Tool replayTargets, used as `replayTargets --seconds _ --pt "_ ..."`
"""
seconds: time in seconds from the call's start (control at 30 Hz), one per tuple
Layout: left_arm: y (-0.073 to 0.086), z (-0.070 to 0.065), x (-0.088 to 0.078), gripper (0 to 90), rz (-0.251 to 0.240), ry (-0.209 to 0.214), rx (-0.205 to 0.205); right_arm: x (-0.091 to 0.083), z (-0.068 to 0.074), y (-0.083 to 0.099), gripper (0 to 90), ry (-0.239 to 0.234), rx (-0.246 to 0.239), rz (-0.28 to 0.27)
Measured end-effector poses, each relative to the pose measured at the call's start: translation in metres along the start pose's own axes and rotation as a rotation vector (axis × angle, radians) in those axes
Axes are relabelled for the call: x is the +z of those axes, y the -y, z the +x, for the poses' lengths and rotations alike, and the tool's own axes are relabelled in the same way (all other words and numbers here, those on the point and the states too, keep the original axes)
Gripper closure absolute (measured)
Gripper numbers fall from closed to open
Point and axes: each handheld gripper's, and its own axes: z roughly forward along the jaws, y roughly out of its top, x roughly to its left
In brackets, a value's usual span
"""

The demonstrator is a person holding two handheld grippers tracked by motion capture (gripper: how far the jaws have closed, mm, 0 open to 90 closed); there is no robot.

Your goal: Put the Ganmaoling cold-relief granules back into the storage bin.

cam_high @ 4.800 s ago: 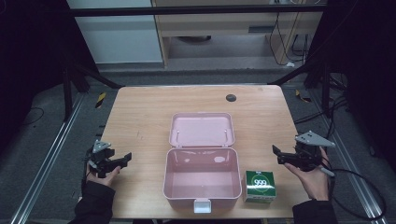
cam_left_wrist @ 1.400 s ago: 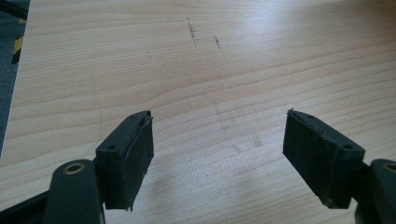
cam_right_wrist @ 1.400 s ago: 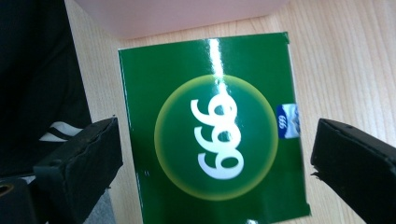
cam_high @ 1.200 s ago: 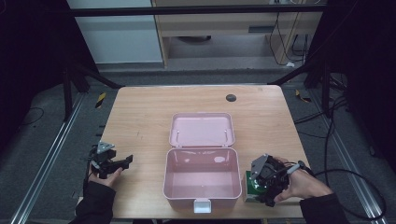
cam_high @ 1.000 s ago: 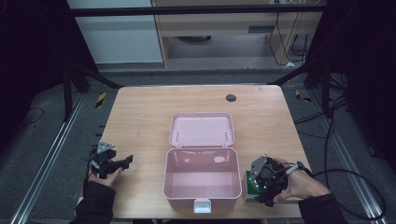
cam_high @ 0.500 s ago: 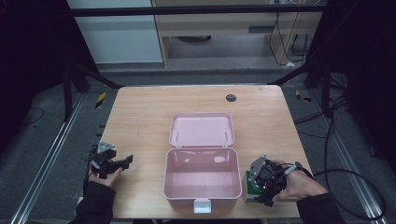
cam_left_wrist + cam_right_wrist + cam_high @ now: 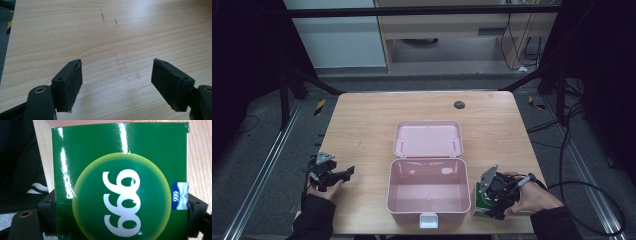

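Now, right gripper (image 7: 492, 202): my fingers have just been closing and are clenched on the green box (image 7: 120, 182), one pad on each side of it.
Green box: it stands near the front right corner of the tabletop (image 7: 362, 125), just beside the right wall of the pink case (image 7: 428, 192); in the right gripper view its glossy face carries white digits in a yellow-green circle, and a small blue label sits at the edge by one pad.
Left gripper (image 7: 117, 82): my fingers are spread wide with nothing between them, over bare wood near the front left edge, well apart from the case.
Pink case: open at the middle of the tabletop, lid (image 7: 428, 139) laid back flat behind the tray, latch tab at the front.
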Motion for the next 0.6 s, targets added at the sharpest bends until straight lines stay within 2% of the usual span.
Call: replayTargets --seconds 0.33,0.6 --pt "0.0 0.0 0.0 24.2 0.0 0.0 0.0 -0.01 0.001 0.004 16.2 0.008 0.025 -0.012" --pt "0.0 0.0 0.0 24.2 0.001 0.001 -0.002 -0.027 0.001 0.006 16.2 0.044 0.036 -0.046"
